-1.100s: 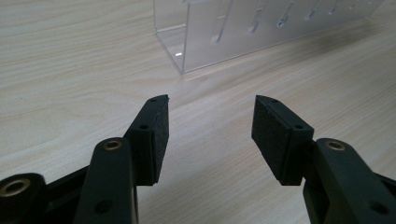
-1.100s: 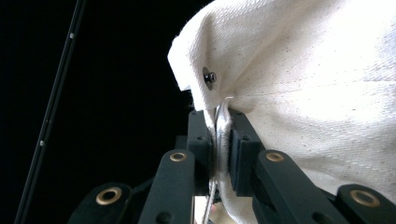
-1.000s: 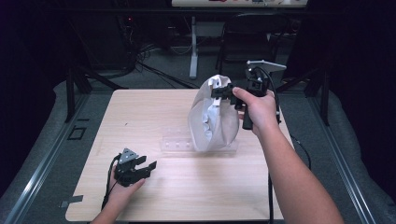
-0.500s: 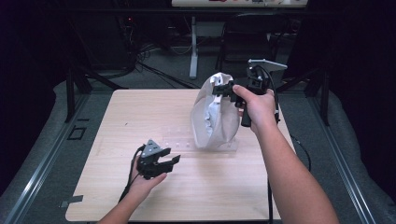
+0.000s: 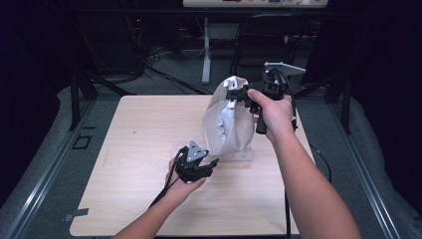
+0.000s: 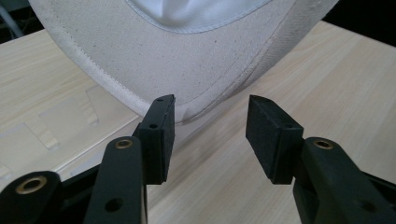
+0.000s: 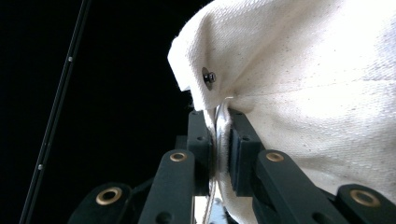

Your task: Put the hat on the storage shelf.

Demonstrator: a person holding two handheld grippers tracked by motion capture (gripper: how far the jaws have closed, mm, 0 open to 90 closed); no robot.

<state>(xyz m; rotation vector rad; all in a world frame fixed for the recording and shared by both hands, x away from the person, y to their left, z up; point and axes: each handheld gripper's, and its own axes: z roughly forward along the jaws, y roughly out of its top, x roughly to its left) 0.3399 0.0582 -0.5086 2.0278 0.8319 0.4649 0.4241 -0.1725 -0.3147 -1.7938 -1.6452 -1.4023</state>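
In the high view the cream canvas bag (image 5: 228,119) hangs over the far right part of the tabletop (image 5: 129,149), and its folds hide most of the clear plastic sheet (image 5: 239,156) lying under it; only a pale edge of the sheet shows beside the bag's lower end. Whether the bag's bottom touches the tabletop or hangs just above it cannot be told. The right gripper (image 5: 238,93) holds the bag by its upper rim, and the person's right hand (image 5: 272,113) covers much of that gripper's body.

In the right gripper view the jaws are clenched on a fold of the bag (image 7: 299,84) just below a small metal rivet (image 7: 208,76); something thin and glossy is pinched with the cloth, too little of it in sight to name. The background there is black.

The left gripper (image 5: 211,163) sits low, near the bag's lower left end. In the left gripper view its jaws stand released and well apart, with the bag's stitched lower edge (image 6: 187,60) just beyond their tips, centred between them and untouched; the bag's top is cut off by the frame.
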